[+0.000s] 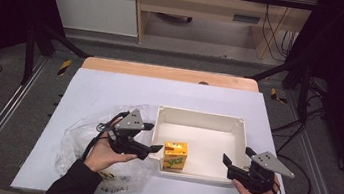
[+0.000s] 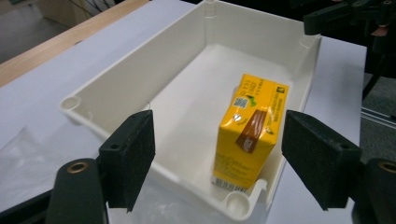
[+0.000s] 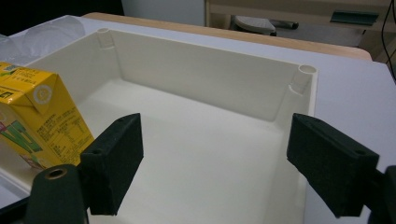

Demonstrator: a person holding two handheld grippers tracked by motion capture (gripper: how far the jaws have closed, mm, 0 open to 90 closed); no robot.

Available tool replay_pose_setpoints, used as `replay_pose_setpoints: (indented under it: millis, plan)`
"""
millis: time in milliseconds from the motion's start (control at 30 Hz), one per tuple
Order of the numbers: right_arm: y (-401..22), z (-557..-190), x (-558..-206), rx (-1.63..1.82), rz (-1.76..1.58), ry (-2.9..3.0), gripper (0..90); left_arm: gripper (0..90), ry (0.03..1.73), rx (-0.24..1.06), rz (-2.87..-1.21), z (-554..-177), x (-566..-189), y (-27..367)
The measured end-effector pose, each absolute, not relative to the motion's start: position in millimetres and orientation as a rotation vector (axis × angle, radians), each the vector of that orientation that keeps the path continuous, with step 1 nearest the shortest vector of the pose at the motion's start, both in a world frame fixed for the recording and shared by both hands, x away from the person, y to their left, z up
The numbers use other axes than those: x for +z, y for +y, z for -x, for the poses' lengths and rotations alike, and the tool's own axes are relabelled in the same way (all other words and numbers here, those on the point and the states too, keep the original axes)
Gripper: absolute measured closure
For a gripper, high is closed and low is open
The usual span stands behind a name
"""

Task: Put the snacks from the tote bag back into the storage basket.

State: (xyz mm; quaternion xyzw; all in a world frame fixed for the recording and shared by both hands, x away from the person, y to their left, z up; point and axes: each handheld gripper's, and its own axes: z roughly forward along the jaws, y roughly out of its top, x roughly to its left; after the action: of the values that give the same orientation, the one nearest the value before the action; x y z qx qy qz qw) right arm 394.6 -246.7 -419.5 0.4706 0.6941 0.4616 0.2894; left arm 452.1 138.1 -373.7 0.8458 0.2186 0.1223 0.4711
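1. A white rectangular tray (image 1: 201, 117) sits on a table covered with a white sheet (image 1: 110, 89). The tray is the landmark for everything below.
2. A yellow juice carton (image 1: 174, 156) stands upright inside the tray, in the near left corner, close against the near wall. Its top carries a folded flap and a printed label.
3. The left gripper (image 1: 156, 148) hovers just outside the tray's left wall, near that same corner, held in the person's left hand (image 1: 104, 154). Its jaws stand wide open with nothing between the pads. In the left gripper view the carton appears beyond the jaws, inside the tray, apart from both pads.
4. The right gripper (image 1: 227, 159) rests at the tray's near right corner, held in the person's right hand (image 1: 253, 192). Its jaws are also spread wide and hold nothing. The right gripper view looks into the bare tray floor, with the carton at the far left.
5. A crumpled clear plastic bag (image 1: 79, 137) lies on the sheet to the left of the tray, under and around the left hand.
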Motion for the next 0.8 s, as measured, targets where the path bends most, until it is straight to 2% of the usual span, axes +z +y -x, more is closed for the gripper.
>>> replay_pose_setpoints:
  millis: [300,800]
  plan:
    - [-246.3,-393.9,-419.4,1.223,-1.253,1.853,18.5,24.5,0.65,0.371,-2.007,-440.4,-377.9,183.3]
    - [-247.1,-394.5,-421.8,1.208,-1.257,1.86,18.2,23.9,0.803,0.473,-1.941,-418.8,-394.4,236.5]
